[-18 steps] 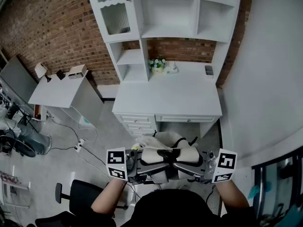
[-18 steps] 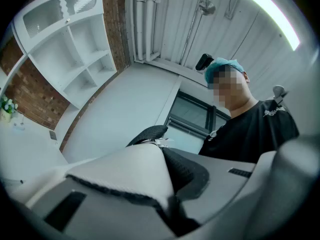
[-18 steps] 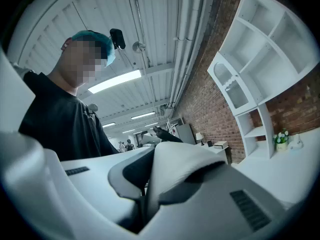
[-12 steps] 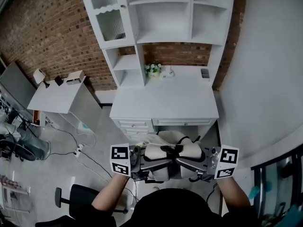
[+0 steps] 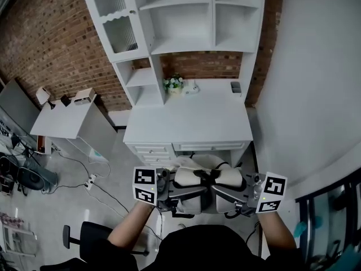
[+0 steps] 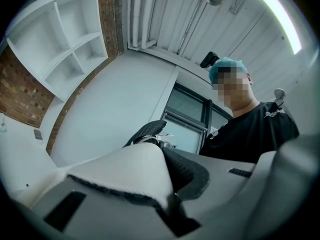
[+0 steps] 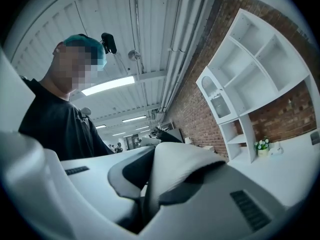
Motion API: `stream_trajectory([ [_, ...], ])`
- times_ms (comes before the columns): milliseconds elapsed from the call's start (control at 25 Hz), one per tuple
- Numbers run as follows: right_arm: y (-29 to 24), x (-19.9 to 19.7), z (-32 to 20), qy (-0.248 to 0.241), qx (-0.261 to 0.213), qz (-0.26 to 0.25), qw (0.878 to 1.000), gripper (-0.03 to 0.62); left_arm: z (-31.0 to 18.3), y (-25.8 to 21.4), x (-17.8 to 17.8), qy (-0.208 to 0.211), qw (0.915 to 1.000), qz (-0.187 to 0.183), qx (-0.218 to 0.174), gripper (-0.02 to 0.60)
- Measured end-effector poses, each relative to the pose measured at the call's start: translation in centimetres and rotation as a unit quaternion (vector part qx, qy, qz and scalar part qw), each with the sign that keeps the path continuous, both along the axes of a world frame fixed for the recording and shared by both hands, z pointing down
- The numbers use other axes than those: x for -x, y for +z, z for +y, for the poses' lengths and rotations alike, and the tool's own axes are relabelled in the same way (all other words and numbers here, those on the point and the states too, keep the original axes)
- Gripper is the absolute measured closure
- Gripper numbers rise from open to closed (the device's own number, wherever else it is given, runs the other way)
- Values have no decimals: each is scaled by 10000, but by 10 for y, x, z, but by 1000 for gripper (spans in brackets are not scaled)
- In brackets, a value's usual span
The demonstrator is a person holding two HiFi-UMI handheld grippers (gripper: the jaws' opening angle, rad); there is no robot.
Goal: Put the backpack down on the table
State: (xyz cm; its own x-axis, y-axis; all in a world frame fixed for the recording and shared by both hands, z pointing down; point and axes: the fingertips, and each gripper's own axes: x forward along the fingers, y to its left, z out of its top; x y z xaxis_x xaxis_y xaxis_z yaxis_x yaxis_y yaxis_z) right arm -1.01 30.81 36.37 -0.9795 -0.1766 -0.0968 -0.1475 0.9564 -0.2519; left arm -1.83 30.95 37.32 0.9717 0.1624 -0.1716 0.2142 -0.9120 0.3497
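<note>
backpack (image 5: 189, 177) held in the air between both grippers, near the front edge of the white surface (image 5: 186, 123), not on it. left gripper (image 6: 167, 206) — jaws nearly closed, pinching a cream strap (image 6: 125, 171) with black mesh beside it. right gripper (image 7: 145, 204) — jaws likewise nearly closed, clamped on a second cream strap (image 7: 182, 166). at the back of the surface, beneath the shelves (image 5: 175, 21), stands a small pot of flowers (image 5: 173, 83).

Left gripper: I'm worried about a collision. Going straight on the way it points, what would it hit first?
Likely the right gripper, which faces the left gripper closely; both are clamped on the backpack. Depth is unclear.
</note>
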Motion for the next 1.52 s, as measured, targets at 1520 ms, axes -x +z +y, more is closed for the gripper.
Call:
stream_trajectory([
  [1520,20,-86,-37,177,189,-81,9996,553,-40,22,-90,-120,9998,84,164,532],
])
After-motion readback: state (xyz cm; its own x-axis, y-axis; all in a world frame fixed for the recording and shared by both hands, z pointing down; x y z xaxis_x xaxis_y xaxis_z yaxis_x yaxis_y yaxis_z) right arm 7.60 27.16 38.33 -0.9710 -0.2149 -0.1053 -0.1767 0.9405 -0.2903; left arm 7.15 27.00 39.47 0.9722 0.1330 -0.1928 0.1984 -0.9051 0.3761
